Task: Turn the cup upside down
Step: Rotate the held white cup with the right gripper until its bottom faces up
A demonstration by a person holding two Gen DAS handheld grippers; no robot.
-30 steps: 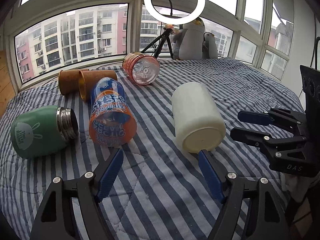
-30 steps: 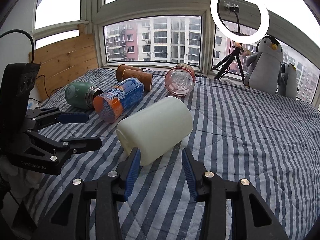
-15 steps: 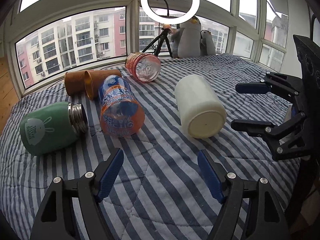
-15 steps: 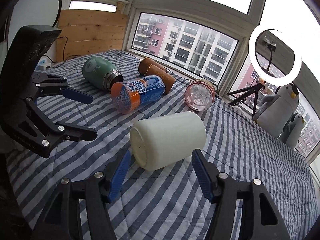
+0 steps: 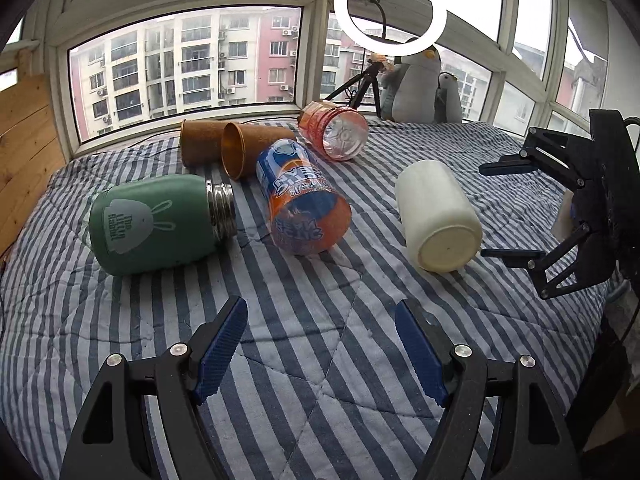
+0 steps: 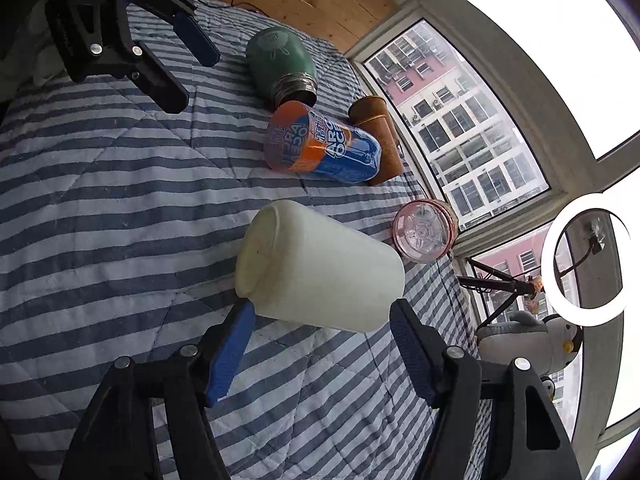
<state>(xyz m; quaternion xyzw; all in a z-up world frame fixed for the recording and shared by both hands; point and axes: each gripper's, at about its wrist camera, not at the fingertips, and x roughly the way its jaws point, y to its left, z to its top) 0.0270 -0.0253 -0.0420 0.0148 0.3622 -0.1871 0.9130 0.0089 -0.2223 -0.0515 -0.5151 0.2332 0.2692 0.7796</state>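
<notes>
A cream-white cup (image 5: pixel 436 212) lies on its side on the striped bedspread, its flat base towards the left wrist camera. In the right wrist view the white cup (image 6: pixel 320 270) lies just ahead of my right gripper (image 6: pixel 324 350), which is open and rolled sideways, its blue pads either side of the cup's near edge, not touching it. My right gripper also shows in the left wrist view (image 5: pixel 516 210), open beside the cup. My left gripper (image 5: pixel 320 352) is open and empty over bare bedspread, well short of the cups.
A green flask (image 5: pixel 154 224), an orange-blue cup (image 5: pixel 300 200), two brown cups (image 5: pixel 236 146) and a clear reddish cup (image 5: pixel 336 134) lie on their sides behind. A ring light on a tripod (image 5: pixel 388 12) and plush penguins (image 5: pixel 416 84) stand by the window. The bed edge is at right.
My right gripper has rolled sideways and closed in on the white cup, its jaws wider. My left gripper has drawn back and lifted slightly. The cups have not moved.
</notes>
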